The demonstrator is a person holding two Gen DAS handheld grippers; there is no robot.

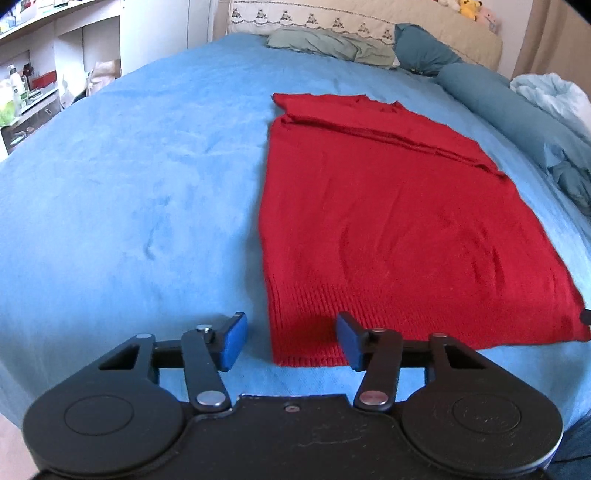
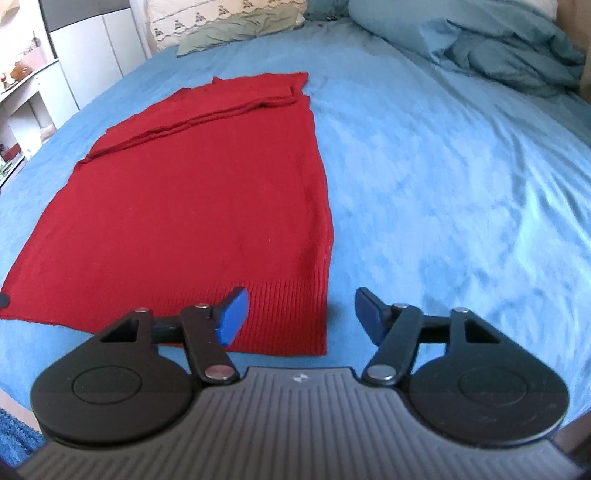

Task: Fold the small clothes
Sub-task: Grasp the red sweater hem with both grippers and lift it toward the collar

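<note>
A red knitted garment (image 1: 380, 221) lies flat on the blue bed cover (image 1: 129, 184), its sleeves folded across the far part and its ribbed hem nearest me. My left gripper (image 1: 291, 341) is open and empty, its jaws astride the hem's near left corner, just above the cover. In the right wrist view the same garment (image 2: 199, 199) lies to the left. My right gripper (image 2: 301, 317) is open and empty, its jaws astride the hem's near right corner.
Crumpled teal bedding (image 2: 498, 48) and a long teal bolster (image 1: 491, 96) lie along the right side of the bed. A green cloth (image 1: 332, 44) and a patterned pillow (image 1: 314, 16) lie at the head. White shelves (image 1: 33, 74) stand at the left.
</note>
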